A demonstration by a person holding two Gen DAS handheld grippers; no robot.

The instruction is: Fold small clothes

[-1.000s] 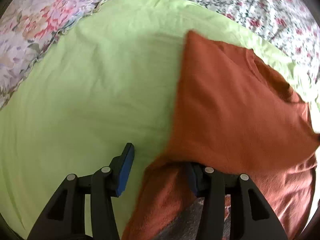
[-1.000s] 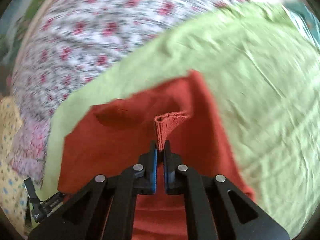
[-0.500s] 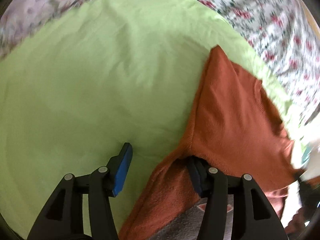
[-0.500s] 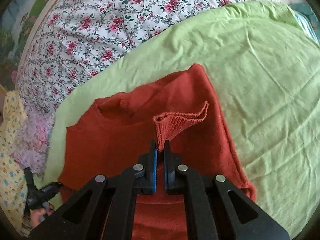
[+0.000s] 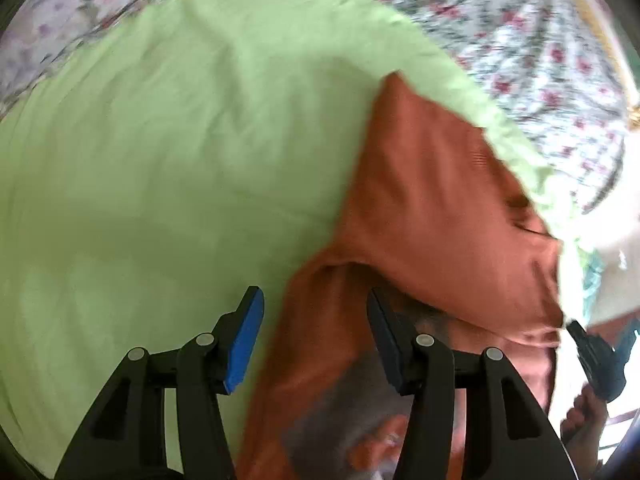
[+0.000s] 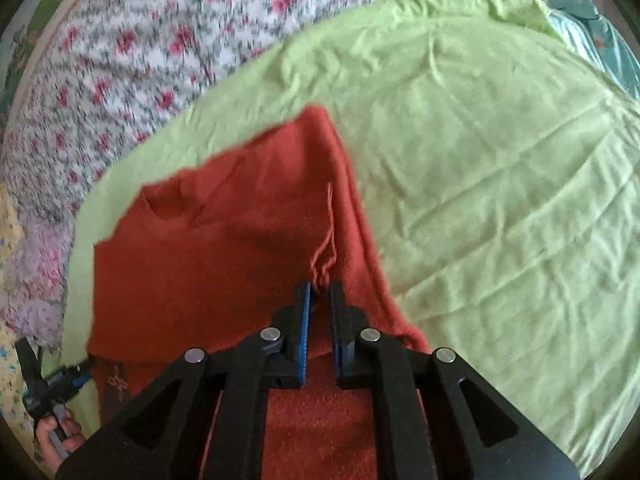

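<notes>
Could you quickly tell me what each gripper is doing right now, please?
Left gripper: open, holding nothing; the orange sweater lies draped between its fingers.
Right gripper: nearly closed, pinching the sweater's ribbed cuff.

You get bright, soft daylight in both views, with no hard shadows on the green sheet [image 6: 480, 184]. The left wrist view is smeared by motion blur, worst on the flowered bedspread [image 5: 540, 52]; its far right edge is blown out white. Both fisheye pictures bend strongly and darken at the rim. The sweater [image 6: 224, 248] throws only faint shade.
</notes>
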